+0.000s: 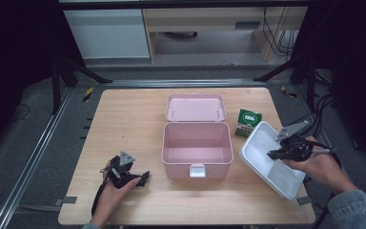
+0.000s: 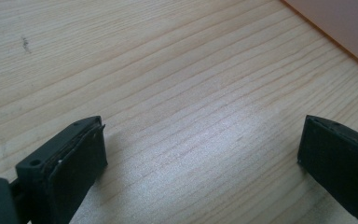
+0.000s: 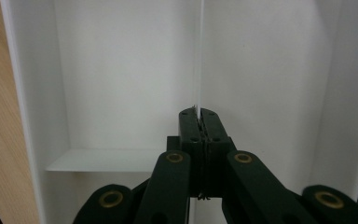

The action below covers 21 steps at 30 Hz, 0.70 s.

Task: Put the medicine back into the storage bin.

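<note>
- The right gripper [image 1: 272,153] sits at the right of the high view, held in the person's right hand [image 1: 317,164], whose forearm comes in from the lower right corner in a denim-looking sleeve.
- Its jaws are pressed together and pinching the thin inner divider of the white tray [image 1: 259,136]. In the right gripper view the divider [image 3: 200,56] runs straight up from between the closed jaws to the top of the frame.
- The tray looks tilted, its near end over the table's right edge, just right of the pink box [image 1: 198,149]. Can't say if that end is resting on anything.
- The left gripper [image 1: 144,178] is at lower left in the high view, lying low on the table [image 1: 124,119] in the left hand [image 1: 112,191]. Jaws spread wide, nothing between them but bare wood in the left gripper view.
- The pink box is open at frame centre, lid [image 1: 195,107] lying back behind it.
- A small green packet [image 1: 249,120] stands behind the tray's far corner, its lower part hidden by the tray rim. The print is too small to read.
- The left forearm is cut off by the bottom edge.
- A pink sliver in the upper right corner of the left gripper view is likely the box wall [image 2: 349,28].
</note>
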Each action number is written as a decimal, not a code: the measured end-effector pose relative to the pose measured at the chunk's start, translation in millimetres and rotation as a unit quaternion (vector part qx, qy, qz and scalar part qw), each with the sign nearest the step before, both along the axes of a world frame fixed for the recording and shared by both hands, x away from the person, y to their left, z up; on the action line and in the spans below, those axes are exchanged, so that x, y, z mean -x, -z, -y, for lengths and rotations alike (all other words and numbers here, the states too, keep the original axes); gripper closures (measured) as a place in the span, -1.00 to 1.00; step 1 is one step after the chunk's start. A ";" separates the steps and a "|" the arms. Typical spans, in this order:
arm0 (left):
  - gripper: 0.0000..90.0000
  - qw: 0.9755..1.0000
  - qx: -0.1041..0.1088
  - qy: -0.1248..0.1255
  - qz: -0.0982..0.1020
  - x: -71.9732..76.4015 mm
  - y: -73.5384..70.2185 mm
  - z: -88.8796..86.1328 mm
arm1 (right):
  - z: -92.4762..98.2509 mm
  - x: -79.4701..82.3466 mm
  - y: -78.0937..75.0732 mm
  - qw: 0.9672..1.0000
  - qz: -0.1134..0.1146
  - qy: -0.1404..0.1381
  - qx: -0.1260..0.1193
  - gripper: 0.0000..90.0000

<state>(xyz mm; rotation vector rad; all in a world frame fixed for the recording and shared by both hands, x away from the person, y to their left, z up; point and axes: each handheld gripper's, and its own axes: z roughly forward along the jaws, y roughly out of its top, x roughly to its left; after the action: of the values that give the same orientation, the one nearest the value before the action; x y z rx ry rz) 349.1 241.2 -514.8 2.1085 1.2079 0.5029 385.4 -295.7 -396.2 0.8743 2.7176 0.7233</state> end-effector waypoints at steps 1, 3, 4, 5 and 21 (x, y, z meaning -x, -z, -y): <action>-1.00 1.000 0.000 0.000 0.000 0.0 0.0 0.0 | 0.3 0.3 2.7 1.000 -0.004 -0.002 0.001 1.00; -1.00 1.000 0.000 0.000 0.000 0.0 0.0 0.0 | 0.5 0.6 6.4 1.000 -0.007 -0.002 0.002 1.00; -1.00 1.000 0.000 0.000 0.000 0.0 0.0 0.1 | -0.7 0.3 14.6 1.000 -0.015 -0.002 0.008 1.00; -1.00 1.000 0.000 0.000 0.000 0.0 0.0 0.1 | -1.1 -0.4 17.4 1.000 -0.017 -0.005 0.010 1.00; -1.00 1.000 0.000 0.000 0.000 0.0 0.0 0.0 | -20.8 -9.1 65.3 0.998 -0.046 -0.023 0.027 1.00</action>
<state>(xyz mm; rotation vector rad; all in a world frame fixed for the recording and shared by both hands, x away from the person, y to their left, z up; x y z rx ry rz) 349.1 241.2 -514.8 2.1087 1.2073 0.5041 394.5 -274.9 -461.4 0.8563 2.8316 0.6291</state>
